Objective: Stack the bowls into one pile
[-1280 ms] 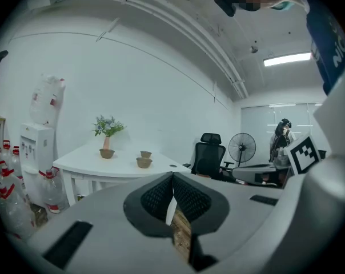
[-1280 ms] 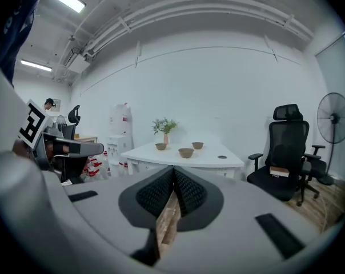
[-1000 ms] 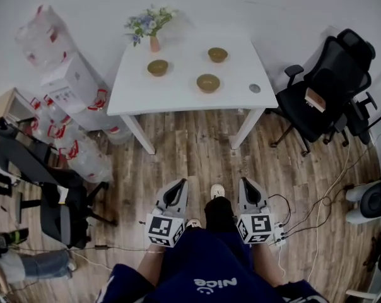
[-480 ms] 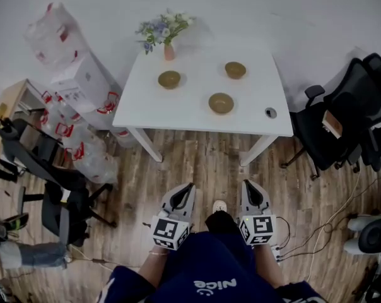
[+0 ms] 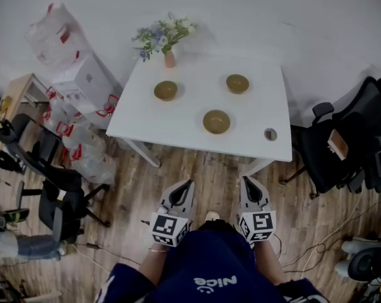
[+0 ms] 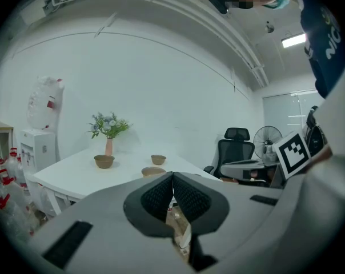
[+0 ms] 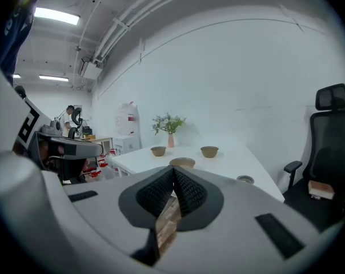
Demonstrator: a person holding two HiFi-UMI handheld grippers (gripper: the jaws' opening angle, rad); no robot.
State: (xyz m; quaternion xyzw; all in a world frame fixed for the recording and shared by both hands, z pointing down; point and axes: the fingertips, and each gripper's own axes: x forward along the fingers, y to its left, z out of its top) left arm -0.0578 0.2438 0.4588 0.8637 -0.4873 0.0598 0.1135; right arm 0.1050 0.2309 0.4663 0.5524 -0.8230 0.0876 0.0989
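Note:
Three tan bowls stand apart on a white table [image 5: 152, 122]: a left bowl [image 5: 166, 90], a far right bowl [image 5: 237, 83] and a near bowl [image 5: 216, 121]. My left gripper [image 5: 185, 184] and right gripper [image 5: 248, 182] are both shut and empty. They are held close to my body over the wood floor, short of the table's near edge, pointing toward it. The left gripper view shows the left bowl [image 6: 104, 161], far bowl [image 6: 158, 159] and near bowl [image 6: 153, 171] beyond the shut gripper [image 6: 172, 176]. The right gripper view shows the same bowls [image 7: 183, 162] past its gripper [image 7: 173, 170].
A pink vase of flowers [image 5: 169, 57] stands at the table's far left corner. A small round dark dish [image 5: 270, 134] lies near the table's right front corner. Black office chairs [image 5: 342, 147] stand to the right; bags, boxes and a folding chair [image 5: 58, 188] crowd the left.
The table and bowls have come nearer and lower in the head view as I walked toward them. Both grippers stayed shut and kept their place in front of my body.

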